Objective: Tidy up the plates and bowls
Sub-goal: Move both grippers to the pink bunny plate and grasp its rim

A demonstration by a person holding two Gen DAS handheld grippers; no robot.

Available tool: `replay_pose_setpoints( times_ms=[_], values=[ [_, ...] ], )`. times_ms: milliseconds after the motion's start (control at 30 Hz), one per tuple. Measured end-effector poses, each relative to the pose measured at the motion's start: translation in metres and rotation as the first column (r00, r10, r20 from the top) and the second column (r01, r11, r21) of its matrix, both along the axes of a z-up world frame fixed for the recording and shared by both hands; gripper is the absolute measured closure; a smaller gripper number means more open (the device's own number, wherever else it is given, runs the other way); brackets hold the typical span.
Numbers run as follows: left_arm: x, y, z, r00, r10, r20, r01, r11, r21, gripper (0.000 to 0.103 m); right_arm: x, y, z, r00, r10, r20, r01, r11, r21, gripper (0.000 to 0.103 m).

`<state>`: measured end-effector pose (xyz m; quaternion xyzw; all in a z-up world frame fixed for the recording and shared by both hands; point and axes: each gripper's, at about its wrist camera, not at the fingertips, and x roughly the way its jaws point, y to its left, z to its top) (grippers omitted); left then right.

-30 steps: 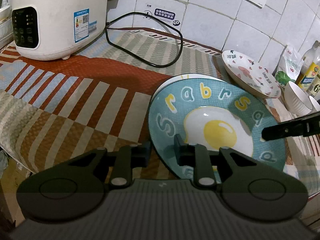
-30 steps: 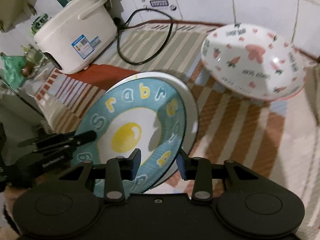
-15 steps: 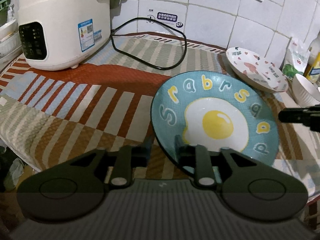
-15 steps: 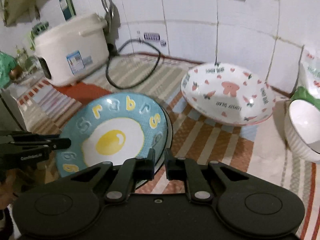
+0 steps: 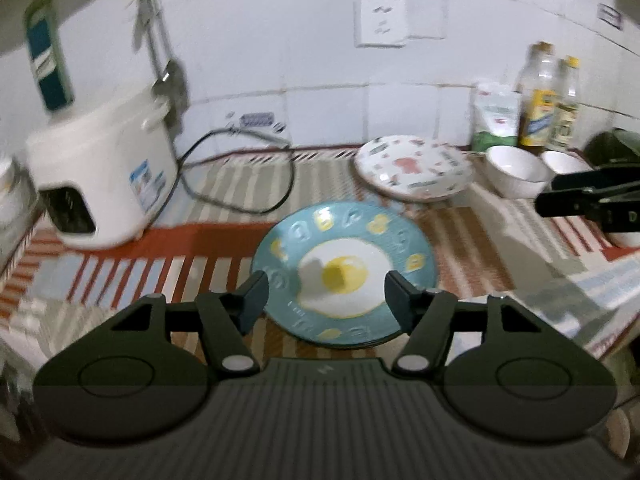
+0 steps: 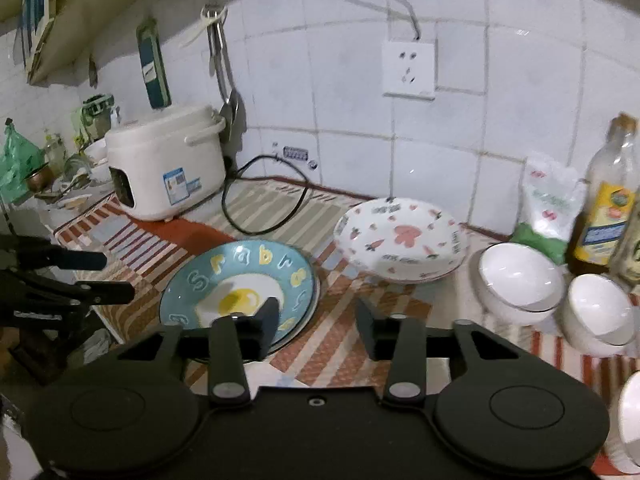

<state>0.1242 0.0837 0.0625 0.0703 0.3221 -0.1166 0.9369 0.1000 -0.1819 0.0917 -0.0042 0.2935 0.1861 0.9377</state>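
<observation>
Above the egg plate (image 5: 344, 272), both grippers (image 5: 326, 294) hover, jaws just opened.

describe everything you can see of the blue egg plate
The blue plate is round and glossy, looks ceramic, with a teal rim carrying raised white and yellow letters and a fried egg painted in its centre. It lies flat, face up, on the striped mat, stacked on a white-rimmed plate just showing beneath. Neither gripper touches it; the pink-patterned plate sits apart behind.
</observation>
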Motion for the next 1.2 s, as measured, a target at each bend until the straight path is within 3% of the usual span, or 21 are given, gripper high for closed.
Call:
replay_pose_setpoints(
  times_ms=[133,233,300,433,533,667,767,900,1000,1100,1200],
  values=[
    [-0.003,-0.012,0.029,0.998,-0.063,0.026,0.063,0.998,0.02,0.029,-0.007,-0.014,0.017,1.0,-0.027,0.012,0.027,1.0,0.005,0.03],
    [0.005,-0.021,0.047,0.992,-0.116,0.043,0.115,0.993,0.027,0.024,0.001,-0.023,0.024,0.999,-0.035,0.002,0.035,0.999,0.034,0.026],
    [0.015,-0.026,0.053,0.988,-0.149,0.033,0.148,0.989,0.024,0.022,0.011,-0.028,0.025,0.999,-0.041,0.008,0.04,0.998,0.047,0.013],
    [0.046,-0.036,0.059,0.984,-0.175,0.04,0.174,0.984,0.045,0.021,0.037,-0.029,0.02,0.995,-0.093,0.041,0.093,0.996,0.008,0.011],
    [0.076,-0.041,0.056,0.972,-0.23,0.037,0.228,0.972,0.047,0.021,0.075,-0.035,0.016,0.993,-0.106,-0.056,0.107,0.994,0.004,0.011],
    [0.128,-0.046,0.044,0.973,-0.225,-0.055,0.226,0.974,0.01,0.02,0.123,-0.047,0.005,0.971,-0.127,-0.201,0.142,0.988,0.063,0.011],
    [0.164,-0.051,0.027,0.968,-0.228,-0.108,0.228,0.974,-0.009,0.02,0.152,-0.047,-0.002,0.97,-0.119,-0.211,0.132,0.99,0.051,0.011],
    [0.198,-0.065,0.0,0.966,-0.233,-0.117,0.237,0.971,0.024,0.021,0.189,-0.045,-0.016,0.966,-0.111,-0.232,0.129,0.99,0.061,0.012],
    [0.225,-0.071,-0.02,0.963,-0.226,-0.148,0.225,0.974,-0.022,0.024,0.221,-0.043,-0.031,0.967,-0.111,-0.23,0.122,0.992,0.035,0.012],
    [0.252,-0.071,-0.042,0.957,-0.208,-0.199,0.188,0.975,-0.115,0.027,0.25,-0.043,-0.045,0.964,-0.097,-0.247,0.1,0.995,0.001,0.014],
    [0.275,-0.078,-0.064,0.95,-0.185,-0.251,0.156,0.979,-0.131,0.04,0.272,-0.043,-0.064,0.949,-0.109,-0.295,0.104,0.994,-0.032,0.02]
  ],
)
